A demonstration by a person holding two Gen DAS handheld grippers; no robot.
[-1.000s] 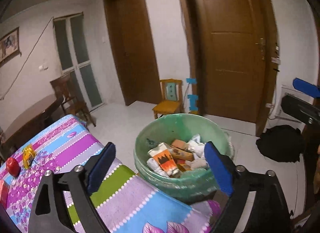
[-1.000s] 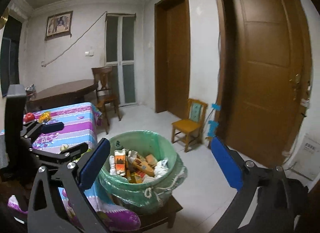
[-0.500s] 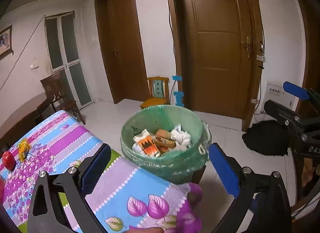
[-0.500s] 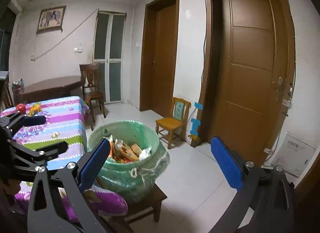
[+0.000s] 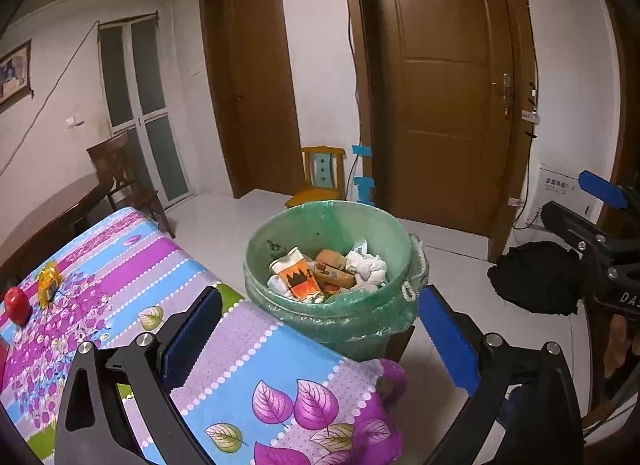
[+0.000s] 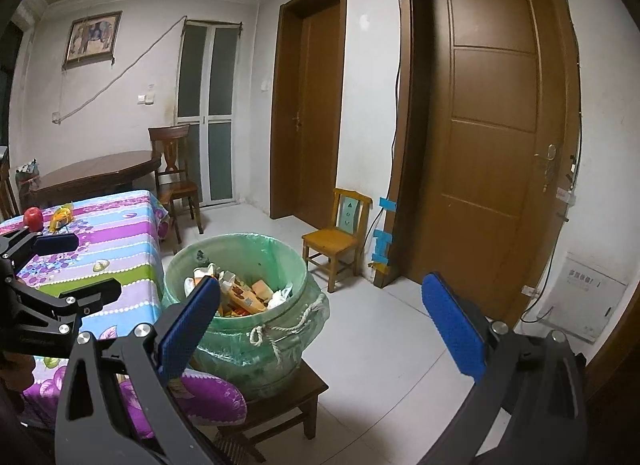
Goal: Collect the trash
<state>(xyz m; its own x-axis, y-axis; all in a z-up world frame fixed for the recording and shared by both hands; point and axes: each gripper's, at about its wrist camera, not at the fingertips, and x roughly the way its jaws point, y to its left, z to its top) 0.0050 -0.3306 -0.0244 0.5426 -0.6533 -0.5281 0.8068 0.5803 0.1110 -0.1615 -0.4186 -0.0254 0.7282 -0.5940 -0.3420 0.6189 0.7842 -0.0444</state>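
1. An apple (image 5: 17, 306) sits on the tablecloth (image 5: 132, 265) near the far left edge of the table, with a yellow wrapper (image 5: 49, 283) just beside it on the right.
2. The left gripper (image 5: 316, 339) hangs above the near right corner of the table, its 2 blue pads spread wide with nothing between them.
3. The bin (image 5: 340, 317) stands just past the table's right edge, lined with a green bag (image 5: 360, 225).
4. In the bin lies the trash: an orange-and-white packet (image 5: 298, 281), a brown packet (image 5: 332, 267) and crumpled white paper (image 5: 370, 267), all below the rim.
5. In the right wrist view the bin rests on a low wooden stool (image 6: 280, 405), and a white rope (image 6: 280, 335) is knotted round its side.
6. The right gripper (image 6: 320, 325) is to the right of the bin, over the floor, pads spread wide and holding nothing.
7. A small yellow chair (image 6: 336, 239) stands by the wall beyond the bin, beside a brown door (image 6: 492, 145).
8. A black bag (image 5: 536, 277) lies on the floor at far right.
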